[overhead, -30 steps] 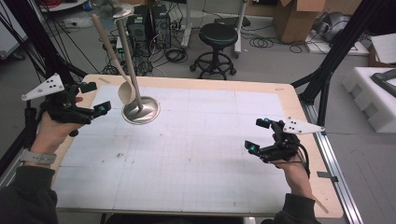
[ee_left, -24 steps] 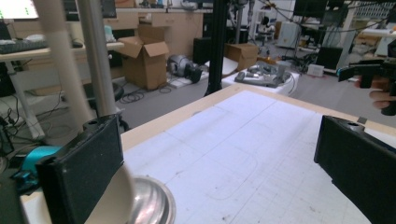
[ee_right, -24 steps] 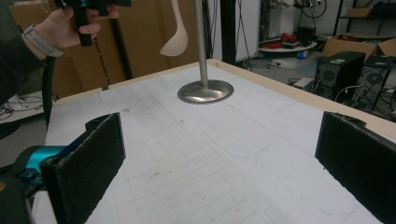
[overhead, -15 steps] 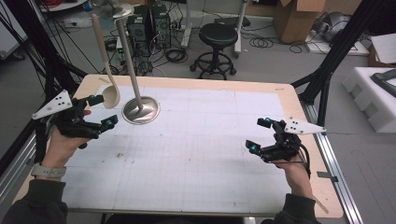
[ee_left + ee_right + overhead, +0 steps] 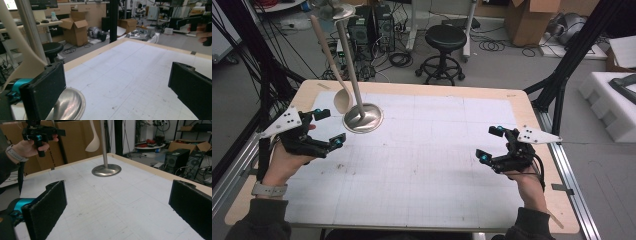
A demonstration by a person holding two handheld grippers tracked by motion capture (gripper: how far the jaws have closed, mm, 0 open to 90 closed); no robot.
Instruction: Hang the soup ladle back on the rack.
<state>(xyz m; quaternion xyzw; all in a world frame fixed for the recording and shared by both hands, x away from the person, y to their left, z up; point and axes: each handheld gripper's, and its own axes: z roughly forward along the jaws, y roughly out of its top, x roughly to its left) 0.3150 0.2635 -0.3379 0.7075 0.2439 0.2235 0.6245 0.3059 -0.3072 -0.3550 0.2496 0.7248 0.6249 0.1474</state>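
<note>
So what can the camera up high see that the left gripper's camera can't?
From up high: the left gripper itself, jaws open and empty, the person's forearms, and the whole pale ladle hanging from the stand's top. The left gripper view has its own: stacked cardboard boxes and a desk behind, plus its jaw pads up close. Both share the table, the stand's shiny round base, the black stool and the right gripper, also open.

lab/workshop | computer towers | cardboard boxes | floor cables

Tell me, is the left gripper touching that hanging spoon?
Apart. The high view shows bare table between the left gripper and the spoon; the jaws stand open.
</note>
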